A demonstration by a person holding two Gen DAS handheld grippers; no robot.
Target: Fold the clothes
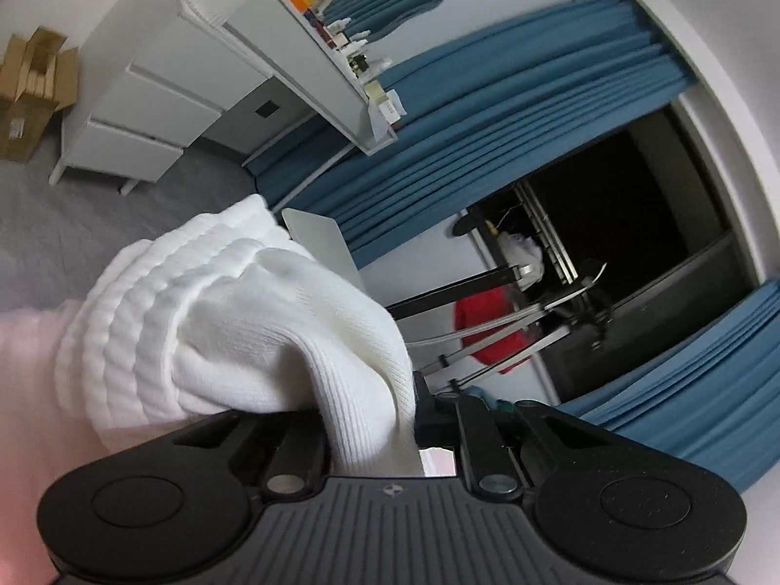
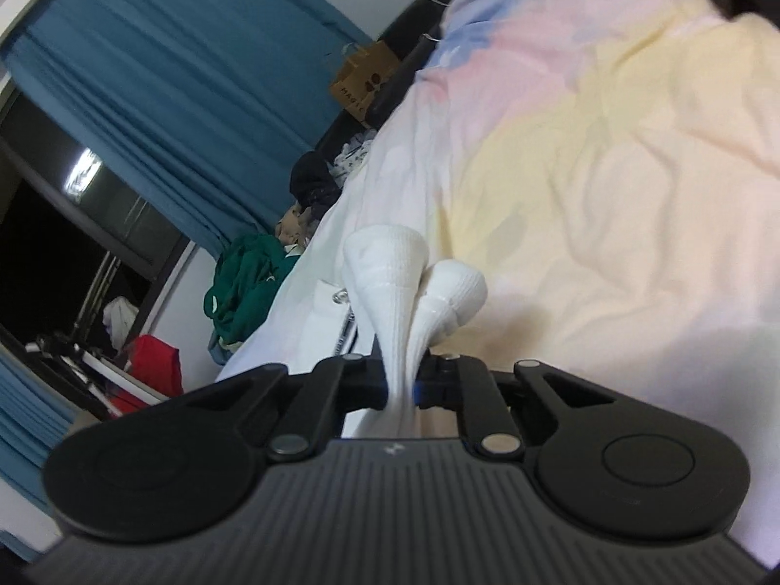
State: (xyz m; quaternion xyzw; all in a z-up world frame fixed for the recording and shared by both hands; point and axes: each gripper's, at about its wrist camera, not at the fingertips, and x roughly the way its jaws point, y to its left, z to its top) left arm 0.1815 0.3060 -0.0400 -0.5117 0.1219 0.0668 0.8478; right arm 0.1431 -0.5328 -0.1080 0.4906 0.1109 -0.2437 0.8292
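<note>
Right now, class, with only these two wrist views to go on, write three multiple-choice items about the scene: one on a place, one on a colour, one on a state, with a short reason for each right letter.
1. Where does the green garment lie?
A. beside the bed's edge, below the curtains
B. on the white drawers
C. in the right gripper

2. What colour are the curtains?
A. red
B. blue
C. yellow

3. How does the right gripper stand?
A. open, holding nothing
B. shut on the white socks
C. open above the socks

Answers: 1 A, it is heaped by the pastel bedsheet edge. 2 B, blue folds frame the dark window in both views. 3 B, the jaws pinch the white socks, whose toes bulge beyond them.
</note>
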